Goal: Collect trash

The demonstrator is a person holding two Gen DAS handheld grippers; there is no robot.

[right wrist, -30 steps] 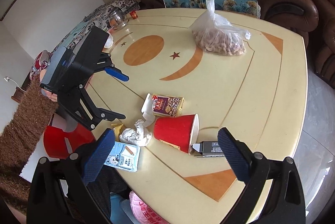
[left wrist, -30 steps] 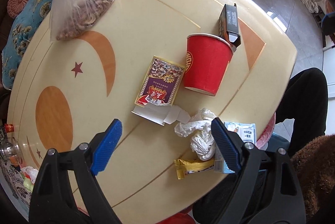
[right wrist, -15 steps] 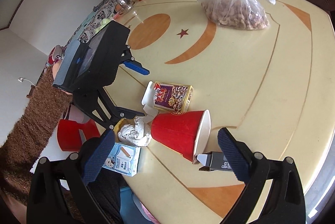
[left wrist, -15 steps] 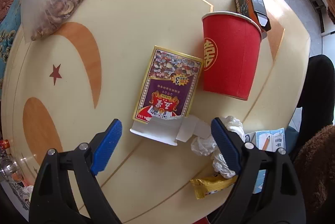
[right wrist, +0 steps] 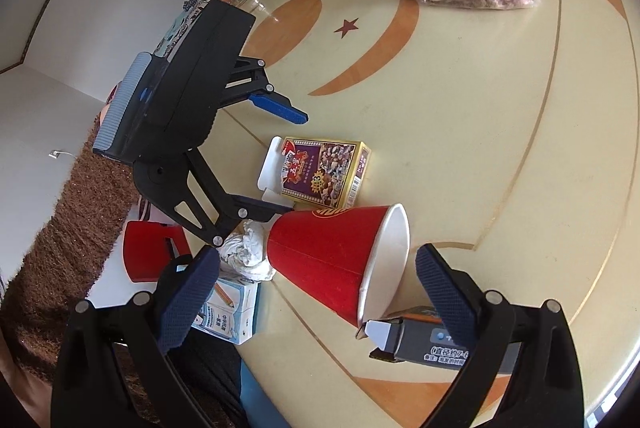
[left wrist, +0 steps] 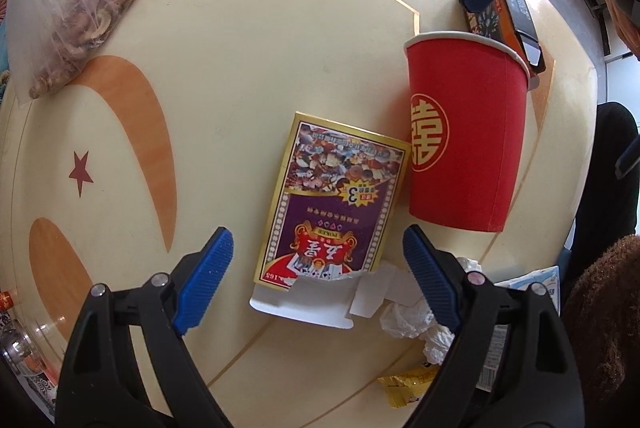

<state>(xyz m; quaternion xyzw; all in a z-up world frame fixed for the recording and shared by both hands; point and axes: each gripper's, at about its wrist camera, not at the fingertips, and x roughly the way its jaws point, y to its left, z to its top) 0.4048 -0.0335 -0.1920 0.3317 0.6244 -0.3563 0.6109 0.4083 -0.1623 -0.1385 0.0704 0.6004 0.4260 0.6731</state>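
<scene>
Left wrist view: a cream table (left wrist: 280,27) is seen from straight above, with litter gathered near its edge.
Table: a bag of nuts (left wrist: 80,7) is kept at the far side, well apart from the litter.
Red cup (left wrist: 464,131): it is laid on its side, touching the long edge of the card box; in the right wrist view the cup (right wrist: 332,260) is seen with its mouth turned toward the right gripper.
Card box (left wrist: 332,199): it is laid flat with its torn white flap toward the camera; in the right wrist view the box (right wrist: 324,171) is seen just beyond the cup.
Dark carton (right wrist: 432,344): it is found at the cup's mouth, beside the right-hand pad.
Tissue (left wrist: 416,320): it is crumpled just beside the flap, partly hidden by one finger.
Smaller litter: a yellow wrapper (left wrist: 408,388) and a blue-white packet (right wrist: 228,316) are placed at the table edge.
Left gripper (left wrist: 316,280): its jaws are spread wide and nothing is held; it is pointed down over the box.
Right gripper (right wrist: 316,292): its jaws are spread, nothing is pinched, and the cup is framed between them.
Key relation: the box's long axis is run away from the left gripper along the view, so its short width is bracketed by the pads; the left hand is judged the nearer to the box, the right to the cup.
</scene>
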